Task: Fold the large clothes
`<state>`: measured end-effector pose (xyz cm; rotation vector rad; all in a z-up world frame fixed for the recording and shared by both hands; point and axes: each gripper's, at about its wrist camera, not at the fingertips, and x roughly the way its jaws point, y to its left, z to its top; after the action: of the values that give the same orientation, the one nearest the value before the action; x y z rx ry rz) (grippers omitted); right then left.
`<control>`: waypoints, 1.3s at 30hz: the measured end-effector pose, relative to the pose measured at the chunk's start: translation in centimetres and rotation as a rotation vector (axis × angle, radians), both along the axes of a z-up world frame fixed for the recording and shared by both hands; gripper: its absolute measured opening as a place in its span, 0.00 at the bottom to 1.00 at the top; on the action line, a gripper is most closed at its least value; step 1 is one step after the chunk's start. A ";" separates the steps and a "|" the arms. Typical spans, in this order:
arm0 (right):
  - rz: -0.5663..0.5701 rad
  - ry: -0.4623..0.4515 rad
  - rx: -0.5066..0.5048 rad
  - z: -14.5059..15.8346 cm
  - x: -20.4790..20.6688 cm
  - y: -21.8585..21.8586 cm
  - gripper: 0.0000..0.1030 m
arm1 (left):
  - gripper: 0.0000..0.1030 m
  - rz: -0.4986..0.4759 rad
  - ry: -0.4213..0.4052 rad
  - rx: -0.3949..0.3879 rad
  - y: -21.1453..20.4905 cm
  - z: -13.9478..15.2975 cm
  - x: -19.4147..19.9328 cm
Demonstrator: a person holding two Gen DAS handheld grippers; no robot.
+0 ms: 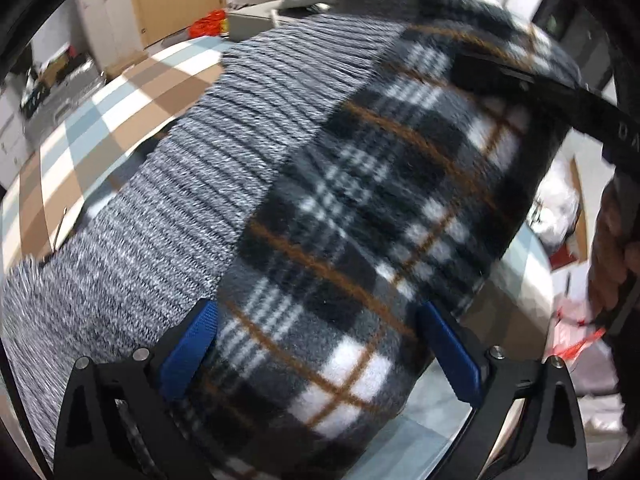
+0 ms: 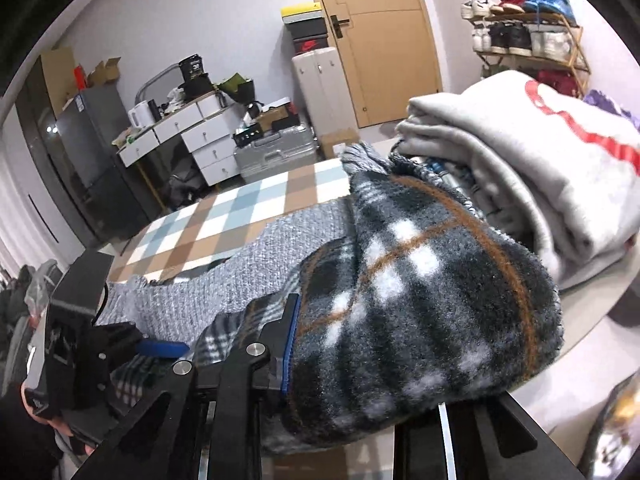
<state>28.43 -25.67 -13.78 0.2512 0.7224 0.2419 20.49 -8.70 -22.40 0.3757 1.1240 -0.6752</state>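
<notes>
The left tongs (image 1: 318,350) stand wide open above the plaid fleece (image 1: 360,216), their blue pads (image 1: 188,354) either side of it and not pressing. The right tongs (image 2: 360,364) are clamped on a bunched fold of the same fleece (image 2: 420,300), lifted off the checked worktop (image 2: 224,220). Beneath it a grey ribbed sweater (image 1: 168,200) lies across the worktop. A folded grey sweatshirt (image 2: 540,168) with red print sits on a pile toward the worktop's far right corner, just beside the raised fleece.
</notes>
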 end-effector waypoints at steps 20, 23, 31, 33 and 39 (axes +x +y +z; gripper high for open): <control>0.048 -0.105 -0.171 1.7 -0.6 4.1 0.22 | 0.95 0.246 -0.148 0.085 13.8 3.7 -0.4; 0.069 -0.160 -0.243 2.5 -1.0 5.7 0.22 | 0.95 0.324 -0.069 0.004 16.4 3.0 0.7; 0.198 -0.316 -0.455 4.8 -3.5 12.0 0.22 | 0.95 0.332 0.038 -0.107 17.3 0.9 2.4; 0.231 -0.342 -0.484 5.3 -4.0 13.5 0.22 | 0.95 0.321 0.036 -0.125 17.6 1.0 2.3; 0.342 -0.393 -0.534 6.3 -5.5 18.3 0.22 | 0.95 0.292 0.055 -0.208 19.1 1.1 2.3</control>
<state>22.94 -7.42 -7.47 -0.4239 0.4122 0.3986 22.82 10.41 -21.35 0.0141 1.1213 -0.5393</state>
